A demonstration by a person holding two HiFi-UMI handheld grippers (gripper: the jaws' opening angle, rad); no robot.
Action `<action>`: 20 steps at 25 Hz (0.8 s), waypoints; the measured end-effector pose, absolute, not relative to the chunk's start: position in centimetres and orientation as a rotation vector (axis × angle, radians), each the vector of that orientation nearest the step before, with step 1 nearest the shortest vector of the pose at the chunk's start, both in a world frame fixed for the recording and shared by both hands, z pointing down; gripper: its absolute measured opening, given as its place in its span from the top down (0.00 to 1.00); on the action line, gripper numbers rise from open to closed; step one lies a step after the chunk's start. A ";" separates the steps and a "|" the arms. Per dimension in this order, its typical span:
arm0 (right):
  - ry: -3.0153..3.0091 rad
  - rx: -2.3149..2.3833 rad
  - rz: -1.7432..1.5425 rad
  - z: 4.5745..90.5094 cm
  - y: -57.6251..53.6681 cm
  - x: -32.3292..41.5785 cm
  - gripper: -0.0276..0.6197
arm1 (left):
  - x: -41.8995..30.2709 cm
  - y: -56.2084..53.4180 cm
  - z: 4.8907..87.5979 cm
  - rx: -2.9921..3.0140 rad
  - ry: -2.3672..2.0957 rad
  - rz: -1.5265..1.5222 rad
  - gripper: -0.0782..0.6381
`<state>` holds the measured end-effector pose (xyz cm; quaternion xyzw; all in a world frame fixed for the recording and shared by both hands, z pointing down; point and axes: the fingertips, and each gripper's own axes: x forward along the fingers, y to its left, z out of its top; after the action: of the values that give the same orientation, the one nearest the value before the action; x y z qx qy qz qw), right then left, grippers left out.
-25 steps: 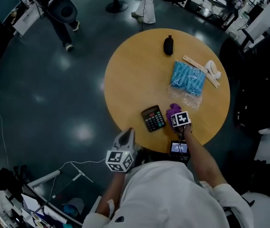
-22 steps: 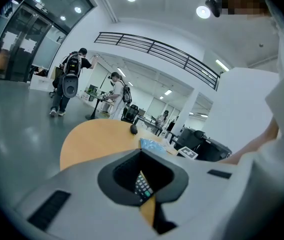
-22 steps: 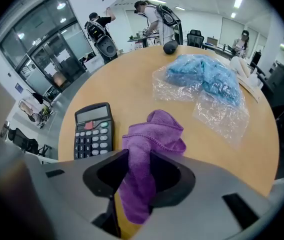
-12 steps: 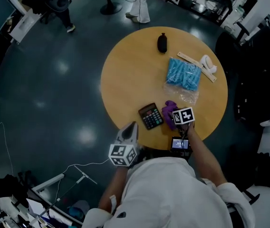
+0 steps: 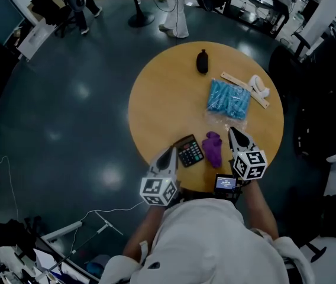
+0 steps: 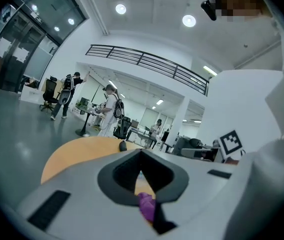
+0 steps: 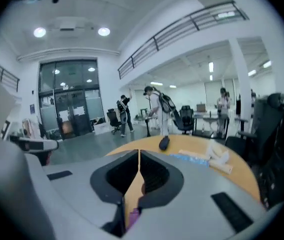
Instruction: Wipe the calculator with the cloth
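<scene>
The black calculator [image 5: 190,151] lies near the front edge of the round wooden table [image 5: 162,93]. Just to its right lies the crumpled purple cloth [image 5: 213,148], with nothing gripping it. My left gripper [image 5: 172,151] hovers at the calculator's left edge, its jaws shut and empty. My right gripper [image 5: 233,131] is raised right of the cloth; its jaws have just been closing and now meet with nothing between them. In the left gripper view the shut jaws [image 6: 141,159] show the cloth [image 6: 146,206] below them. In the right gripper view the jaws [image 7: 139,156] are shut too.
A black oval object [image 5: 202,61] sits at the table's far side. A blue packet [image 5: 229,98] on clear plastic and a white-and-wooden item [image 5: 257,87] lie at the right. A small lit screen [image 5: 224,183] is at the near edge. A person [image 5: 177,7] stands beyond the table.
My right gripper has let go of the purple cloth, lifted off it to the right and closed. The cloth stays beside the calculator. My left gripper has come up to the calculator.
</scene>
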<state>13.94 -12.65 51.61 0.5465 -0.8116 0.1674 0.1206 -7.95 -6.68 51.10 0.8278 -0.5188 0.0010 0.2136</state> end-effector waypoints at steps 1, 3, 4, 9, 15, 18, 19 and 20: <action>-2.374 1.625 0.368 50.2 -12.4 14.2 0.92 | -7.7 -6.9 50.5 2.312 -1.439 -0.007 0.88; -2.377 1.686 0.163 47.1 -11.7 14.6 0.92 | -7.4 -7.3 49.1 2.348 -1.452 -0.010 0.88; -2.389 1.719 0.092 45.5 -11.2 14.7 0.92 | -7.5 -7.3 48.4 2.364 -1.464 -0.011 0.88; -2.439 1.832 0.007 42.9 -8.5 14.8 0.92 | -8.5 -6.4 44.7 2.427 -1.611 -0.077 0.88; -2.421 1.801 0.165 47.3 -5.0 14.0 0.93 | -8.3 -4.8 48.0 2.335 -1.653 -0.032 0.88; -2.429 1.758 0.197 48.1 -4.1 13.4 0.93 | -7.6 -4.3 48.3 2.329 -1.624 -0.037 0.88; -2.431 1.749 0.195 48.1 -4.0 13.2 0.93 | -7.4 -4.2 48.2 2.337 -1.618 -0.042 0.88; -2.433 1.744 0.188 48.1 -4.0 13.1 0.93 | -7.3 -4.2 48.0 2.347 -1.615 -0.048 0.88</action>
<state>13.10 -4.03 48.10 0.5798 -0.8092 0.0624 0.0710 -7.26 -4.24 48.02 0.8149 -0.5608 -0.0166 0.1456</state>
